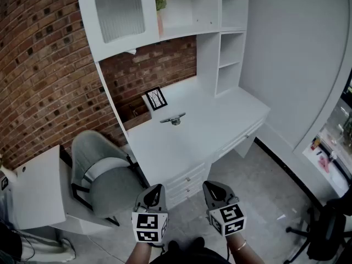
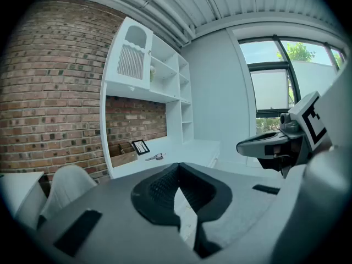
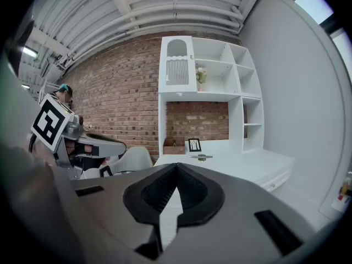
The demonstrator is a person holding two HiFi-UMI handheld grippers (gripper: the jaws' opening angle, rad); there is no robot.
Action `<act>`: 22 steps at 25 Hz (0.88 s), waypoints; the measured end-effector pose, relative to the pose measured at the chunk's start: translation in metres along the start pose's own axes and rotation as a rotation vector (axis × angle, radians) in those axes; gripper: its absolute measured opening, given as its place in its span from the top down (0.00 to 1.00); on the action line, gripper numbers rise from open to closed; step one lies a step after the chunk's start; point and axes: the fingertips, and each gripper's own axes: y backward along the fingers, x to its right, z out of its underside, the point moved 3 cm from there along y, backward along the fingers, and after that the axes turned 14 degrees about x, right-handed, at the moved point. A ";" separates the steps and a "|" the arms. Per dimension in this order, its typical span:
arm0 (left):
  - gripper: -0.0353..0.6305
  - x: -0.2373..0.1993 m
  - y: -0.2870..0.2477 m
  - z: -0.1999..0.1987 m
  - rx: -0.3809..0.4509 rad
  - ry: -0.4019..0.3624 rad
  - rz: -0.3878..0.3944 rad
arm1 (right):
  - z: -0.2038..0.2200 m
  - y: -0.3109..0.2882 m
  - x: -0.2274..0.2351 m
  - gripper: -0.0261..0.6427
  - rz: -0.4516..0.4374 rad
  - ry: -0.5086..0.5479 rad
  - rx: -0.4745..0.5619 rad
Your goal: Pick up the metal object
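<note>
The small silver metal object (image 1: pixel 174 119) lies untouched on the white desk (image 1: pixel 231 114), well apart from both tongs. The left gripper (image 1: pixel 156 188) and right gripper (image 1: pixel 212 187) are clenched on nothing; approach, grasp and lift are all not yet done

a white counter (image 1: pixel 231 114) is standing against a brick wall (image 1: pixel 38 65), with a white shelving unit (image 1: pixel 206 54) rising over it. a small framed picture (image 1: pixel 156 98) is standing at the counter's back, just beside a brown box (image 1: pixel 137 114). a vase of flowers (image 1: pixel 160 7) is sitting on an upper shelf. a grey chair (image 1: pixel 107 183) is standing near the counter's drawers (image 1: pixel 187 181).
</note>
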 end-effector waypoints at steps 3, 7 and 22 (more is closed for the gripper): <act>0.93 0.002 -0.002 0.001 -0.004 -0.006 -0.002 | 0.002 -0.001 0.001 0.95 -0.009 -0.008 0.004; 0.93 0.004 -0.005 -0.001 -0.002 -0.013 -0.015 | 0.003 -0.003 0.002 0.95 -0.044 -0.013 0.011; 0.93 0.031 -0.028 -0.005 -0.001 -0.054 -0.043 | 0.007 0.010 0.036 0.95 -0.080 -0.011 0.024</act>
